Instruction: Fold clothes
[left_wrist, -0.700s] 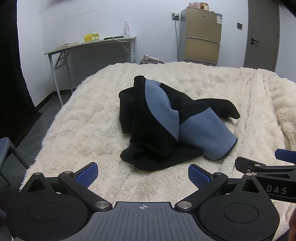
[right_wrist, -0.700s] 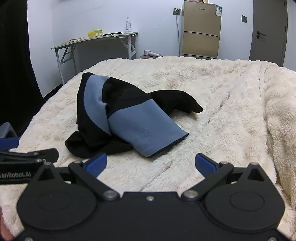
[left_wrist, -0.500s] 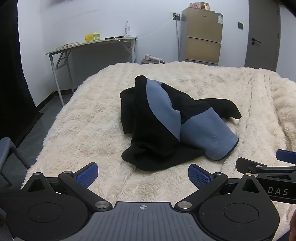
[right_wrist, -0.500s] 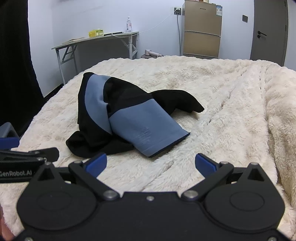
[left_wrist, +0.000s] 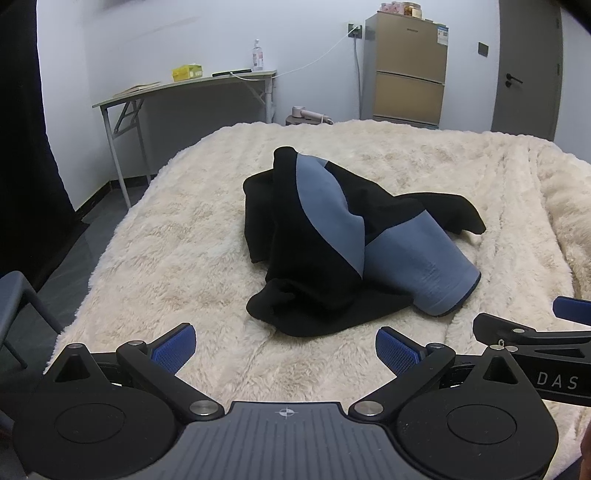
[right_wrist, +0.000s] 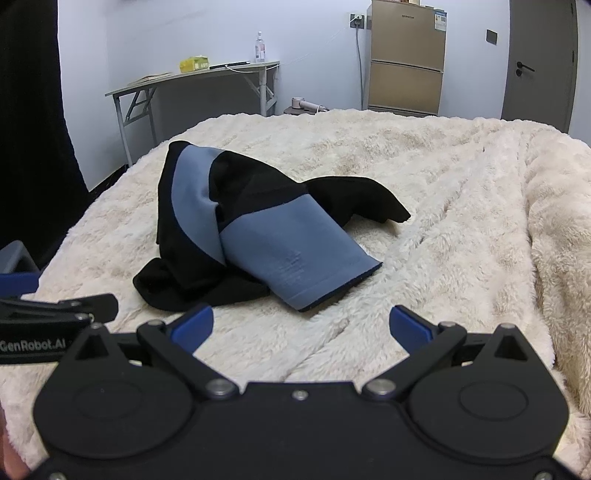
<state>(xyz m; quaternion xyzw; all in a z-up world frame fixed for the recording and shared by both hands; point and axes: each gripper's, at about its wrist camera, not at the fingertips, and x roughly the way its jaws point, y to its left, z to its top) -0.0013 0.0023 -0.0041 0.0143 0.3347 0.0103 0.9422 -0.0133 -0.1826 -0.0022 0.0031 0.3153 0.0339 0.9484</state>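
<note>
Hovering side by side over near edge of fluffy cream blanket (left_wrist: 192, 236): left gripper (left_wrist: 284, 345), right gripper (right_wrist: 301, 326), fingers spread wide, nothing held. Black-and-blue garment (left_wrist: 332, 236) crumpled mid-bed, just ahead of both. Likely lined up for two-handed grab to spread it flat.

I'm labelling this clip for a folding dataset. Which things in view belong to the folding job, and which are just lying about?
Belongs to the job:
- black and blue garment, crumpled on the cream blanket
- left gripper, open
- right gripper, open

Just lying about:
- folding table with yellow box and bottle
- cabinet
- hair dryer
- door
</note>
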